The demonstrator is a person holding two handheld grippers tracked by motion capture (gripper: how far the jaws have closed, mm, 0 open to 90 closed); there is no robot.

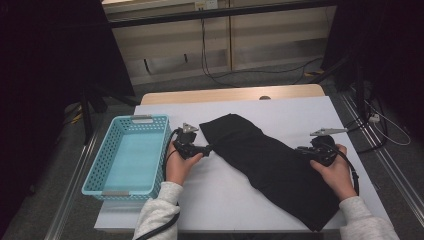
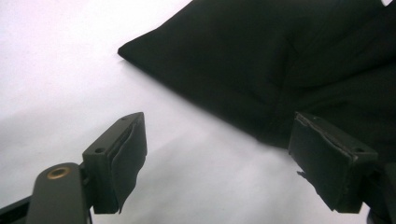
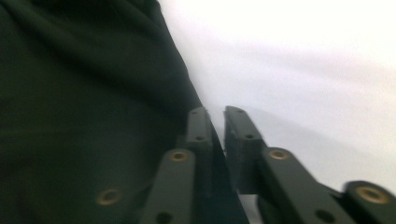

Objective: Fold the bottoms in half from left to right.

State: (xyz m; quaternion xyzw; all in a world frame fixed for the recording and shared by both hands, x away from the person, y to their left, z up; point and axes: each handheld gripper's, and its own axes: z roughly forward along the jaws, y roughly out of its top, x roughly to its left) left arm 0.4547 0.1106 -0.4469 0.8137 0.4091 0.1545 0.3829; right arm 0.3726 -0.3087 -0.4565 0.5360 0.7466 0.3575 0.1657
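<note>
While the person leans in from the near edge of the table (image 1: 300, 107), a black cloth (image 1: 270, 165) lies stretched slantwise across the white top, one end up near the middle of the table and the other reaching down toward the near right corner. The left gripper (image 1: 209, 148), held in the left hand (image 1: 178, 162), points rightward at the cloth's upper left edge; in the left gripper view its jaws stand wide apart, with bare white table between them and the cloth's (image 2: 280, 65) folded corner lying just ahead, the right-hand pad (image 2: 322, 156) close over the cloth's edge but nothing pinched. The right gripper (image 1: 303, 149), in the right hand (image 1: 336, 172), sits at the cloth's right edge, pointing left. In the right gripper view its jaws are drawn nearly together, a thin slot left between them, right along the border where the dark cloth (image 3: 84, 93) meets the white table; a dark sliver of the cloth's edge seems to run down between the pads, though the blur keeps me from being sure it is gripped. A blue basket (image 1: 100, 162) stands at the left side of the table, just beside the left hand, well apart from the cloth.
</note>
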